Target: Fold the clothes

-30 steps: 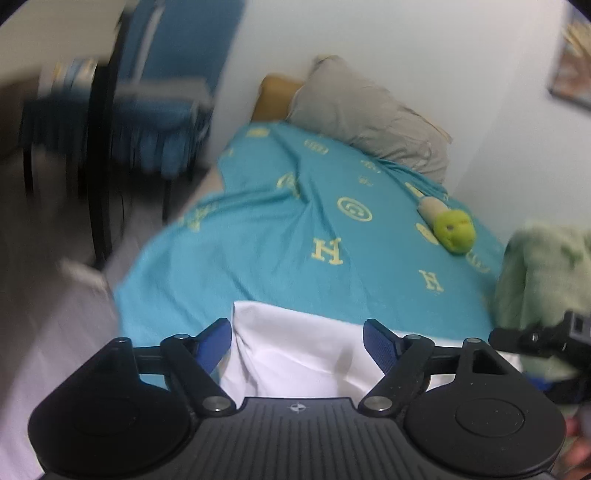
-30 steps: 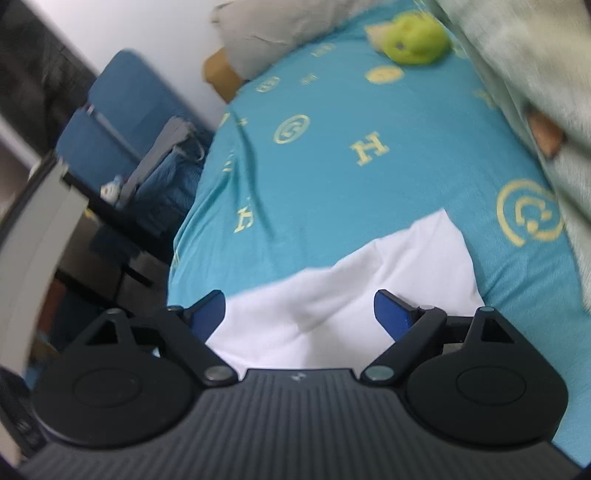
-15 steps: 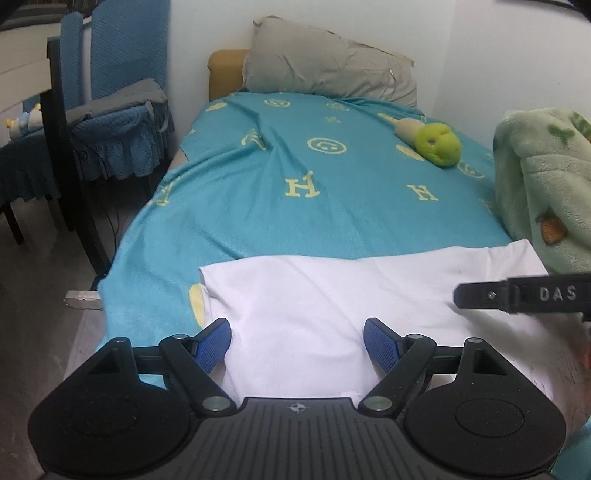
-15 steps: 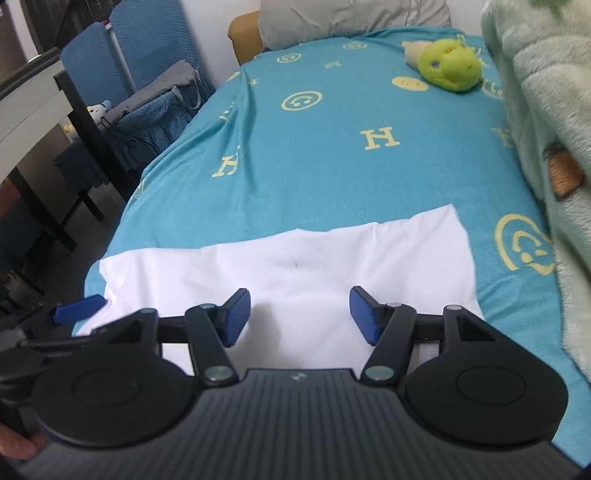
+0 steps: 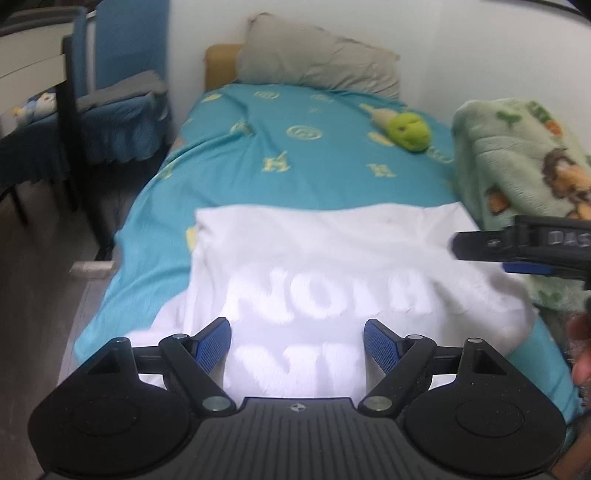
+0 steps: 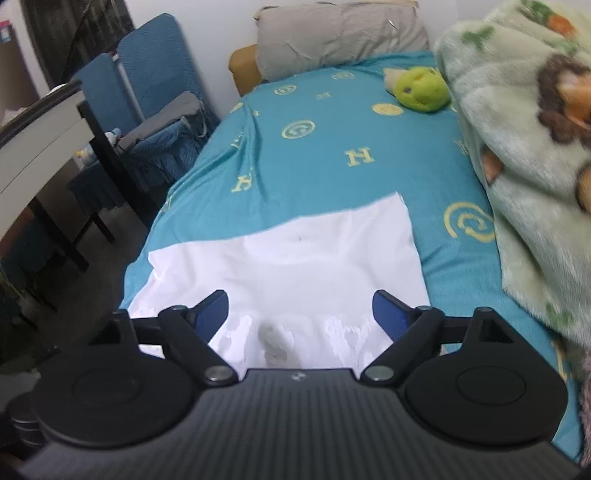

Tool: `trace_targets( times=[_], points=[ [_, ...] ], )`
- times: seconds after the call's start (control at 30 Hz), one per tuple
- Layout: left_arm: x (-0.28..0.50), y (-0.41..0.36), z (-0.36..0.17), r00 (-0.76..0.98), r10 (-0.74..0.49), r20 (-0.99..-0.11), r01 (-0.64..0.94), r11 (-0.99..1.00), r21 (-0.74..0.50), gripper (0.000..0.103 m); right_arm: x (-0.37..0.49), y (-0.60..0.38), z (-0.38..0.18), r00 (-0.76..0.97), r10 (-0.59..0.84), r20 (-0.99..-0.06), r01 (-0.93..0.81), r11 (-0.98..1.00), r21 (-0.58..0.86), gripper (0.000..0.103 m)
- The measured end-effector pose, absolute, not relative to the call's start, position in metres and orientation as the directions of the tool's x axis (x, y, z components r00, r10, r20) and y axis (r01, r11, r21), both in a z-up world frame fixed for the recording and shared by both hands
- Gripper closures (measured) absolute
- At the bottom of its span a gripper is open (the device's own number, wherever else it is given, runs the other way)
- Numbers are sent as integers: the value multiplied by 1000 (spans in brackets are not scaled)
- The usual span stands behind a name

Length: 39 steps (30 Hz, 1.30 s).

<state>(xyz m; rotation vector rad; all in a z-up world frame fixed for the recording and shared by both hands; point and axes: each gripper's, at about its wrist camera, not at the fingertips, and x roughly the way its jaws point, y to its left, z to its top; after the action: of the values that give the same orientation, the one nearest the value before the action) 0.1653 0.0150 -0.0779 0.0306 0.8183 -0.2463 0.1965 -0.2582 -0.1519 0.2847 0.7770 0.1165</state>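
Both hand-held grippers, left point(image 5: 297, 345) wide, right point(image 6: 301, 314) opening, hover empty over white shirt point(image 6: 295, 266), teal sheet point(image 6: 332, 173) beyond its edge.

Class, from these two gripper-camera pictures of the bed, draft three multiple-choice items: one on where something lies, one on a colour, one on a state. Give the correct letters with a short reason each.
1. Where does the green plush toy lie?
A. on the floor
B. on the teal sheet, near the pillow
C. on the chair

2. What colour is the shirt spread on the bed?
A. white
B. red
C. black

3. How does the left gripper stand?
A. shut on the pillow
B. open above the shirt
C. shut on the toy

Answers:
1 B, the toy rests on the sheet just short of the pillow.
2 A, the cloth is plain white with pale lettering.
3 B, its blue pads stand wide apart with nothing pinched between them.
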Motion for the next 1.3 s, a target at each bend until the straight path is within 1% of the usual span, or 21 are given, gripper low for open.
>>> trace_targets(
  times=[0.03,0.23,0.37,0.4,0.47,0.53,0.57,0.7,0.8,0.97,1.03,1.07,1.13,1.3],
  points=[
    [165,15,-81,654,-193,-731,226,973,-55,21,196,-260,-154,697,215,-684,8,952,307,17],
    [163,18,-86,650,-194,-735,208,975,-74,19,201,-252,-183,604,219,-767,2,961,276,18],
    [147,27,-76,638,-225,-737,170,974,-151,19,195,-246,-187,594,199,-779,-26,973,229,18],
    [140,33,-71,635,-272,-723,166,962,-217,19,195,-247,-187,594,203,-778,-22,971,237,18],
    [125,48,-62,622,-406,-670,171,905,-389,18,194,-251,-187,593,212,-776,-14,967,254,18],
    [118,58,-61,599,-488,-635,170,852,-494,16,193,-254,-187,593,221,-774,-5,963,271,18],
    [118,60,-62,591,-495,-637,156,845,-512,16,194,-255,-188,591,223,-775,1,961,278,18],
    [131,66,-83,493,-461,-738,42,859,-510,16,196,-257,-188,587,228,-777,21,955,297,18],
    [136,72,-99,433,-487,-758,-26,834,-551,16,196,-258,-188,587,230,-776,19,955,297,18],
    [142,81,-110,419,-508,-753,-94,800,-592,16,198,-258,-189,585,231,-777,36,950,309,18],
    [144,86,-115,420,-519,-745,-123,780,-613,14,198,-258,-189,585,230,-777,38,950,309,18],
    [145,89,-116,427,-527,-735,-131,768,-627,11,198,-258,-189,585,230,-778,39,950,310,18],
    [146,94,-117,440,-541,-716,-148,743,-653,10,198,-258,-189,586,229,-778,39,950,309,18],
    [142,111,-114,542,-525,-656,-181,689,-702,11,198,-258,-189,586,229,-777,40,950,310,18]
  ],
)
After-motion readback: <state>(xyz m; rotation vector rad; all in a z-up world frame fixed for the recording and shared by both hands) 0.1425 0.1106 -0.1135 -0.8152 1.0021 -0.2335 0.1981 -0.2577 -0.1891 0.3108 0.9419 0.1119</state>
